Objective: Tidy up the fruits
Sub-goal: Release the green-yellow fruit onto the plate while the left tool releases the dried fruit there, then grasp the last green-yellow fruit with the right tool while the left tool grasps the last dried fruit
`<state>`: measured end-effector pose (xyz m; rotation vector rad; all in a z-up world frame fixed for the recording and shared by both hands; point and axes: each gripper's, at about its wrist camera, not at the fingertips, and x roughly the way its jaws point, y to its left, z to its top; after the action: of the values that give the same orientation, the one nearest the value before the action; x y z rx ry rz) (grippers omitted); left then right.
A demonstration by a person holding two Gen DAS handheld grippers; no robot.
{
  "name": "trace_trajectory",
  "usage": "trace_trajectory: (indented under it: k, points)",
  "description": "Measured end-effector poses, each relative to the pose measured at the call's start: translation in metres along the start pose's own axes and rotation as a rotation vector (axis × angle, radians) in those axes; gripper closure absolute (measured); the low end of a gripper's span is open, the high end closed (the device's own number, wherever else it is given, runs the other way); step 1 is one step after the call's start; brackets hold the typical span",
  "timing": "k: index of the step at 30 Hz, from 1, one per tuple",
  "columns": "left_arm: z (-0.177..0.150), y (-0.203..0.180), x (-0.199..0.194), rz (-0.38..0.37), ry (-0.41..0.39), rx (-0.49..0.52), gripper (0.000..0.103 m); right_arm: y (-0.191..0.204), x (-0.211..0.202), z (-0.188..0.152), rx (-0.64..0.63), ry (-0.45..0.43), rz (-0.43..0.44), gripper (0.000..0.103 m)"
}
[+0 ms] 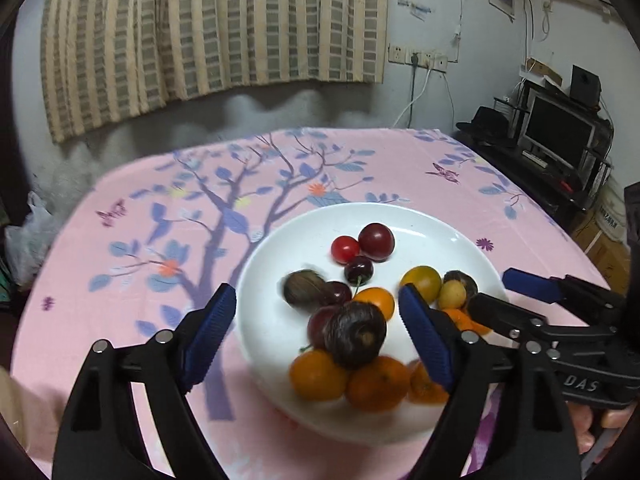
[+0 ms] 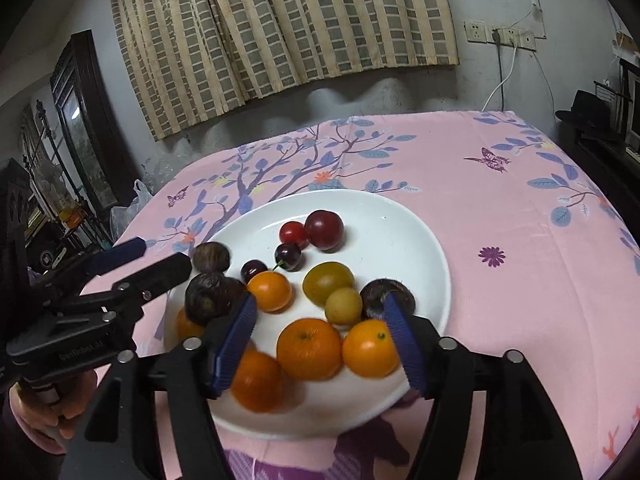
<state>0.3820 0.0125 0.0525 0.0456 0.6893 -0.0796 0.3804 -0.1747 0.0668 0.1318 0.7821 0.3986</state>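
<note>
A round white ceramic plate (image 1: 448, 224) sits on a table covered with a pink cloth printed with a blue-leaved tree (image 1: 168, 184), and all the fruit lies on it. At the far side are a small red cherry tomato (image 1: 345, 249), a dark red plum (image 1: 376, 241) and a dark cherry (image 1: 359, 270); nearer lie a yellow-green tomato (image 2: 328, 282), a small pale yellow fruit (image 2: 343, 306), brown chestnut-like pieces (image 1: 302, 289) and several orange mandarins (image 2: 309, 349). The left gripper (image 1: 318, 332) hovers over the near edge of the plate, its blue-padded jaws spread wide with nothing gripped between them. The right gripper (image 2: 320, 340) stands beside it, jaws likewise parted and empty above the mandarins. A striped beige curtain (image 2: 280, 28) hangs on the wall behind.
</note>
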Motion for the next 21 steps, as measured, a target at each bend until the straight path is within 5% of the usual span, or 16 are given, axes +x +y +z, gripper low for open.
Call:
trace_trajectory:
  k: [3, 11, 13, 15, 21]
  points:
    - [-0.008, -0.005, -0.025, 0.019, -0.011, 0.014, 0.010, 0.006, -0.019, -0.011, -0.010, -0.008, 0.011, 0.033]
    - [-0.063, -0.017, -0.099, 0.067, -0.082, 0.009, 0.005, 0.021, -0.060, -0.054, -0.046, -0.006, 0.026, 0.029]
    - [-0.093, -0.014, -0.107, 0.047, -0.113, -0.018, 0.005, 0.028, -0.066, -0.066, -0.076, 0.020, 0.039, 0.029]
    - [-0.109, -0.017, -0.104, 0.107, -0.054, 0.018, 0.005, 0.038, -0.068, -0.077, -0.119, 0.049, 0.044, 0.029]
    - [-0.116, 0.004, -0.110, 0.155, -0.049, -0.063, 0.005, 0.062, -0.075, -0.105, -0.240, 0.127, 0.053, 0.033]
